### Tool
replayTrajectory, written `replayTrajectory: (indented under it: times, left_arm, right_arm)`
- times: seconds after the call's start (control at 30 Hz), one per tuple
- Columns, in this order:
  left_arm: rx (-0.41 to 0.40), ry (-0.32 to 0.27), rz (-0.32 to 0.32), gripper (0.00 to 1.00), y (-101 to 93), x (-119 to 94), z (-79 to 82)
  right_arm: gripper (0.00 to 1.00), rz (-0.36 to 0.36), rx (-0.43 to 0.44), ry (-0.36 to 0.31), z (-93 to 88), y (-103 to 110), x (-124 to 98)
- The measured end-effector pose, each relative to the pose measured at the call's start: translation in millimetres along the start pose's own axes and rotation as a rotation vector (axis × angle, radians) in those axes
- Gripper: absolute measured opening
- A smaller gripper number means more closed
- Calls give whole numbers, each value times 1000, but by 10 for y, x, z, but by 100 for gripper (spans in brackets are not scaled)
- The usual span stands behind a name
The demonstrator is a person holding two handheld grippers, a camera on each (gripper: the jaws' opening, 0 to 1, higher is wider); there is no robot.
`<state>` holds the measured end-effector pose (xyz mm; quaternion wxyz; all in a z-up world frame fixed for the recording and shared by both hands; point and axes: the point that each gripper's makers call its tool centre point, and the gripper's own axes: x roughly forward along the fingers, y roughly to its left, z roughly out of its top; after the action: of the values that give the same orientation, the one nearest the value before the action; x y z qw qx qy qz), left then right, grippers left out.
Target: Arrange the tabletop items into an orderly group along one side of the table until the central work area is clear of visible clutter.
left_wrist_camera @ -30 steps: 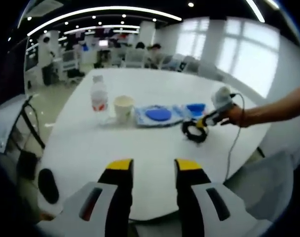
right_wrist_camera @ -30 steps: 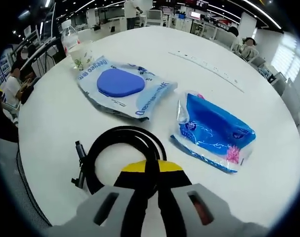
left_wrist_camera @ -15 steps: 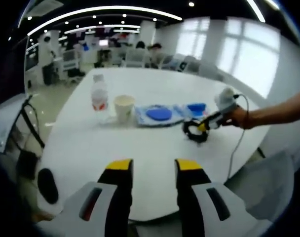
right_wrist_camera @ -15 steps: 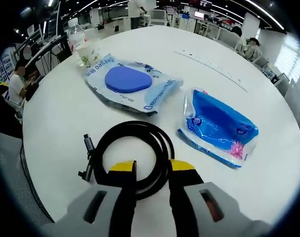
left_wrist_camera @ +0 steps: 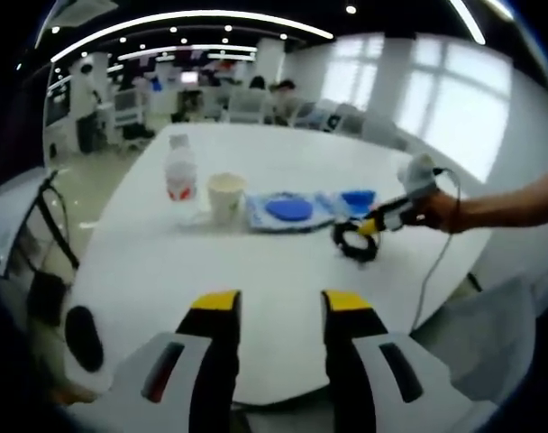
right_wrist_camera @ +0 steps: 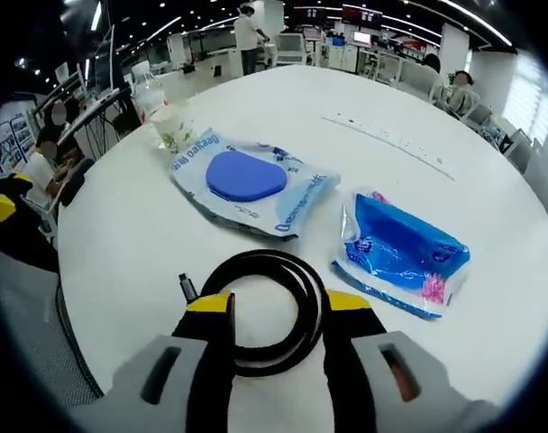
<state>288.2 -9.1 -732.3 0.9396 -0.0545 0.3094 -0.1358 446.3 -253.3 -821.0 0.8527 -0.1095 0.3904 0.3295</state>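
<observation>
Cable coil (right_wrist_camera: 267, 311) now lies freed on the desk (right_wrist_camera: 121, 225); my right gripper (right_wrist_camera: 278, 311) fingers have spread and let go, left gripper (left_wrist_camera: 278, 307) fingers spread, idle.

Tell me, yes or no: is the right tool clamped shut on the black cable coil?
No. The right tool is open, its jaws apart over the black cable coil, which lies flat on the white table.

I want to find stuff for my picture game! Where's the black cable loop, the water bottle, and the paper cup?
black cable loop (right_wrist_camera: 303, 302): right gripper view, right side of the coil.
water bottle (left_wrist_camera: 179, 180): left gripper view, its red label.
paper cup (left_wrist_camera: 226, 197): left gripper view, side of the cup.
</observation>
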Motion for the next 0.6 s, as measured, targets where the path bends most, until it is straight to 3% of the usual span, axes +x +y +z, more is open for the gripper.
replayTrajectory:
  times: [0.17, 0.4, 0.6]
  left_arm:
    - [3, -1, -5, 36, 3, 26, 18]
    - [31, 16, -33, 37, -38, 98, 12]
    - [53, 23, -48, 38, -58, 148, 34]
  right_arm:
    - [55, 2, 39, -59, 77, -36, -165]
    - [59, -10, 58, -106, 97, -102, -368]
    - [59, -28, 127, -201, 175, -202, -621]
